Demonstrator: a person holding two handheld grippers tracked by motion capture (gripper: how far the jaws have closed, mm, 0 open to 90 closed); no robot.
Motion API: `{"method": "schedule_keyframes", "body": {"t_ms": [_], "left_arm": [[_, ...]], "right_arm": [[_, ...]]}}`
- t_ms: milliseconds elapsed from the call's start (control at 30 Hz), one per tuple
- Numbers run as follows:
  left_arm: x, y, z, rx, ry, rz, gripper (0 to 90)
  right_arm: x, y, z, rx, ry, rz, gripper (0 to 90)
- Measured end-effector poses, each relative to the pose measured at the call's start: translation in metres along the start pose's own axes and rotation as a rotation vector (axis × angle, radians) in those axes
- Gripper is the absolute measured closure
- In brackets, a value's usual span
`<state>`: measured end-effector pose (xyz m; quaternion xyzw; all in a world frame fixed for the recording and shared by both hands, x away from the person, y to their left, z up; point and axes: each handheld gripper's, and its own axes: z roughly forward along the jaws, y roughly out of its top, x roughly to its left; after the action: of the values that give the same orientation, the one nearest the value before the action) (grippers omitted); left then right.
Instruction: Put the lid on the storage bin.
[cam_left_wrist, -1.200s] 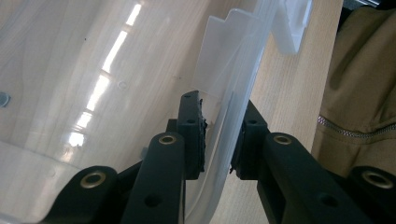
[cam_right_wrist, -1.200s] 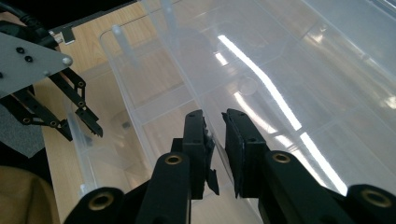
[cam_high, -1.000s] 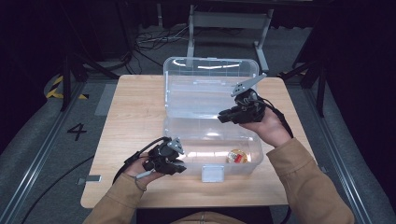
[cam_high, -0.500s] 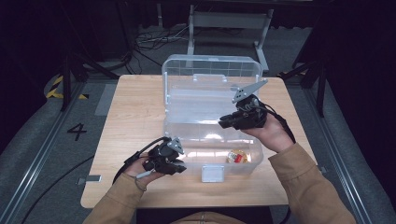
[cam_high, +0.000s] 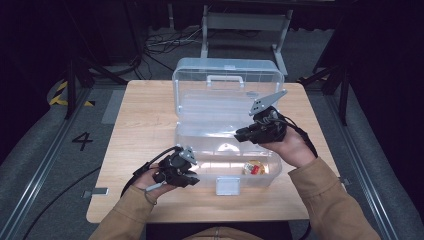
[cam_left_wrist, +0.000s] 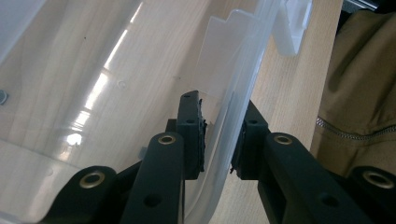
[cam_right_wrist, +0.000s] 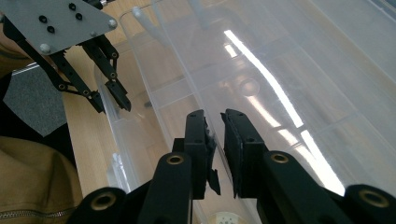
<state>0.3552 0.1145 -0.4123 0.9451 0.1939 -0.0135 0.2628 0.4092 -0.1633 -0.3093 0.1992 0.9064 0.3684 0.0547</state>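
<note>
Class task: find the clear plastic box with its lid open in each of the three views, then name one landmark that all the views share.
High view: clear plastic lidded box at table centre, lid raised.
Left gripper view: the box spans the left and centre, its front wall slanting down the middle.
Right gripper view: the box spreads across centre and right.
Shared landmark: light wooden table.

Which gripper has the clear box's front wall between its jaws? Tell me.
The left gripper: the front wall runs between its two jaws. The right gripper is above the box, over its inside, farther back.
</note>
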Motion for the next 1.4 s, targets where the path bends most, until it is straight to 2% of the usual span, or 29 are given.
{"method": "schedule_keyframes", "body": {"t_ms": [300,700,1033,1400], "left_arm": [[0.0,0.0,0.0,-0.001,-0.003,-0.002,76.2],[0.0,0.0,0.0,0.002,-0.01,-0.024,75.9],[0.001,0.0,-0.001,0.006,-0.01,-0.017,75.9],[0.001,0.0,-0.001,0.002,-0.01,-0.024,75.9]], "right_arm": [[0.005,-0.003,0.001,0.011,0.006,-0.009,79.9],[0.011,-0.007,0.002,0.028,0.015,-0.022,79.9],[0.017,-0.012,0.004,0.037,0.024,-0.034,80.1],[0.023,-0.017,0.005,0.024,-0.003,-0.034,80.6]]}}
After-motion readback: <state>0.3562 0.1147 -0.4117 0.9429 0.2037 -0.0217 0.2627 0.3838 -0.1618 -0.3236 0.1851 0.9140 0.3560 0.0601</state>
